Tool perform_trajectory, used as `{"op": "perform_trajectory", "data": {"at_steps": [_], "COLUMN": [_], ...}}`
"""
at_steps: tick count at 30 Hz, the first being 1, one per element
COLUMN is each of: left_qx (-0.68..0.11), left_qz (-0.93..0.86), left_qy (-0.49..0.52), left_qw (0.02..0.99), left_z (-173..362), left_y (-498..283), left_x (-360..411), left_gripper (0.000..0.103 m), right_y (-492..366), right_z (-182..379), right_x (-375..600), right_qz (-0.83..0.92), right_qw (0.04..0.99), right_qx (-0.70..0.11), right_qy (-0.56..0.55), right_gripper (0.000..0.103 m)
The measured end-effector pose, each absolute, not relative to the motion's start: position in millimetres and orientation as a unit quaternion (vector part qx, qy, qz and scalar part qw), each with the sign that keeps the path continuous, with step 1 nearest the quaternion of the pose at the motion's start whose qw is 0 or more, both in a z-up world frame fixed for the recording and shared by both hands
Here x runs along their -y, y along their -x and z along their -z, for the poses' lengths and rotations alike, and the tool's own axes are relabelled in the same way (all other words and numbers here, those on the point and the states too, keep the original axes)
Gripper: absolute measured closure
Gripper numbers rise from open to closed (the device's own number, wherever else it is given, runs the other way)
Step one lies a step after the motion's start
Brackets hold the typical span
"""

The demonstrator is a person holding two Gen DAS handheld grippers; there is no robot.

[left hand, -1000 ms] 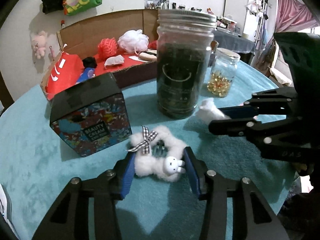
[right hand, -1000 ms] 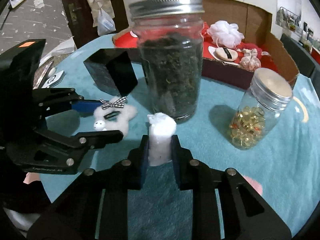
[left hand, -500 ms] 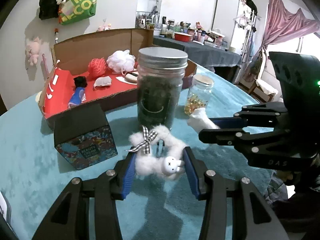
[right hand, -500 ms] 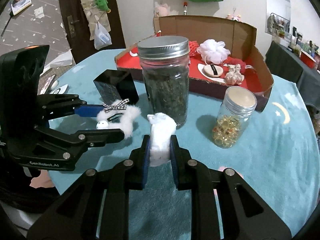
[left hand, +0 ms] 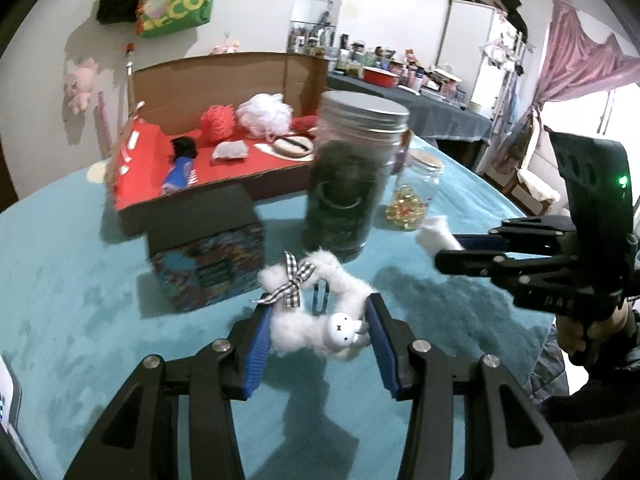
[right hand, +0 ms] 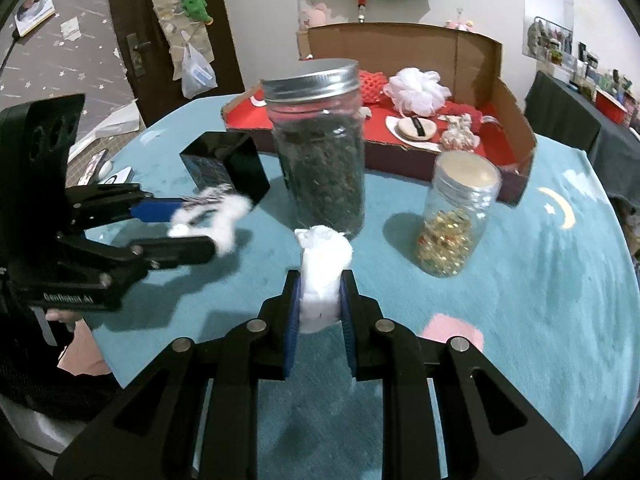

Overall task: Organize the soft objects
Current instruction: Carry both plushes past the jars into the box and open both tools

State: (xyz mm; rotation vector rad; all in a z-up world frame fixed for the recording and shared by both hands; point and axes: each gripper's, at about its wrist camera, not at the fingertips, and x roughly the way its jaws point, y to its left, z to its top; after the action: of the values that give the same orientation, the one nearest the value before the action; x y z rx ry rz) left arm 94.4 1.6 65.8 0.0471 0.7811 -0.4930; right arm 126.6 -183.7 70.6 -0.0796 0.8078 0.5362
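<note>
Beyond the tall dark jar (left hand: 354, 172), the open cardboard box (left hand: 208, 80) with its red floor is taken as the drop point for both soft items, so each is best carried over or around the jar and the small capsule jar (right hand: 456, 216), then released low inside the walls. The left gripper (left hand: 316, 334) is clamped on the fluffy white clip (left hand: 316, 316), the right gripper (right hand: 320, 304) on a white wad (right hand: 322, 276), both clear of the teal cloth (left hand: 60, 300). The wad's identity is unclear, and the clip is blurred in the right view.
</note>
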Motion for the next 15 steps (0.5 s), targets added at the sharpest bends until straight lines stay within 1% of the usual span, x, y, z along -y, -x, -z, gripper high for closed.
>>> {"op": "perform_trajectory", "data": {"at_steps": [15], "left_qx": [-0.389], "left_qz": [0.165], "left_qy": [0.008], "left_qw": [0.906], "left_z": [-59], "left_y": [-86], "left_x": [-67], "left_gripper": [0.055], "right_y": [-125], "right_z": [-58], "right_x": [226], "right_qz": [-0.213], "right_qw": [0.886], "right_qx": [-0.412], "right_qy": [0.008], "right_gripper": [0.085]}}
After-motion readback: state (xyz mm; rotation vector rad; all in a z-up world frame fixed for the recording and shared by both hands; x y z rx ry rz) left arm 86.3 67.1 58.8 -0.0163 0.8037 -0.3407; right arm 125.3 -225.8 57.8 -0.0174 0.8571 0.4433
